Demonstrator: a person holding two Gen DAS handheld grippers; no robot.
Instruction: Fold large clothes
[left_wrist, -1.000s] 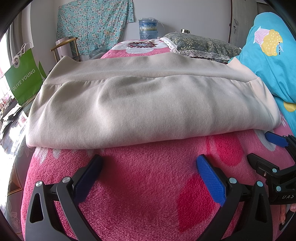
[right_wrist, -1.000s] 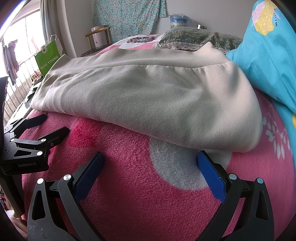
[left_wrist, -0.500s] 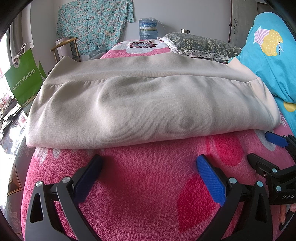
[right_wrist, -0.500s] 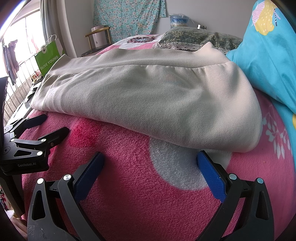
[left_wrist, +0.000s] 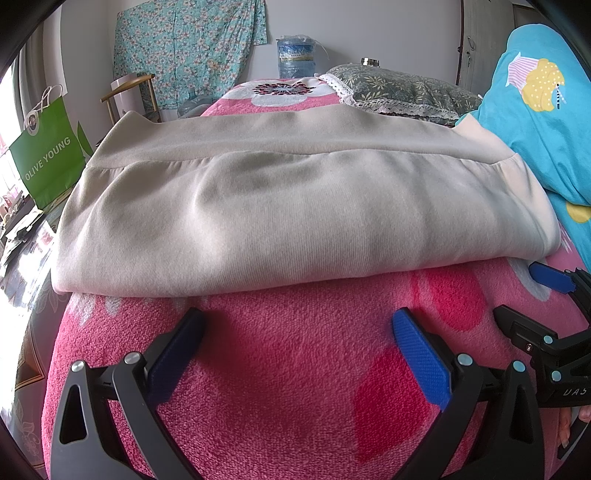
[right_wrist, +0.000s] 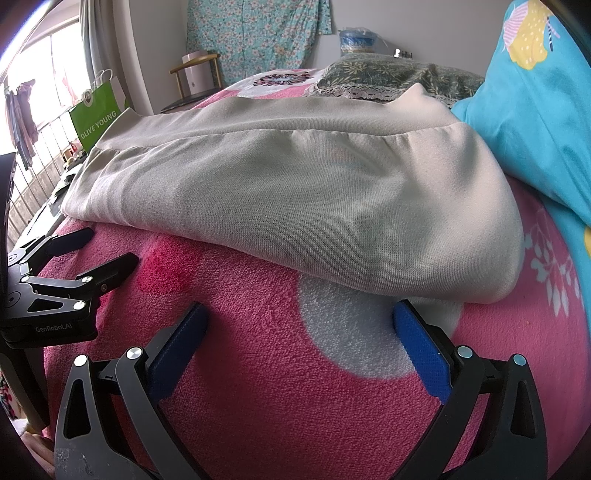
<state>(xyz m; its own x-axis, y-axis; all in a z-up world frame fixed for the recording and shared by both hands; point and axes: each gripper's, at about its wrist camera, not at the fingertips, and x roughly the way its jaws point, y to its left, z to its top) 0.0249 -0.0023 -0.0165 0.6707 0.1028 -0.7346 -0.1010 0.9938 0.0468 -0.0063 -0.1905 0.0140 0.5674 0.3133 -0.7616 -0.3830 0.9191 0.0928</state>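
Garment (left_wrist: 295, 206), beige knit, lies folded across the middle of both frames on a pink blanket (left_wrist: 295, 369), ribbed band along the far edge, rounded fold edge nearest the cameras. Looks already folded at least once, so probably one more fold or a final tidy remains.

Going left to right in the left wrist frame: green bag (left_wrist: 48, 162) at far left, clear of the work. Left gripper (left_wrist: 295, 332) low in the frame, fingers spread wide and empty, hovering over bare blanket just short of the fold edge. Right gripper (left_wrist: 546, 295) at the lower right edge, also parted and holding nothing, near the garment's right corner. Blue quilt (left_wrist: 535, 122) crowds the upper right.

In the right wrist frame: left gripper (right_wrist: 92, 251) at centre left beside the near left corner; right gripper (right_wrist: 295, 328) low centre, wide open, one pad (right_wrist: 417, 343) just under the bulging right corner.

To do this step well:
- Slide the lower finger under all layers at each corner, not only the top ply.
- Close both sides together, at matching depth.
- Lift evenly; keep the edge taut so the knit does not sag in the middle.
- Carry toward the ribbed band, aligning corners before releasing.
- Avoid pinching blanket pile along with the cloth.
- Keep the right side clear of the quilt.
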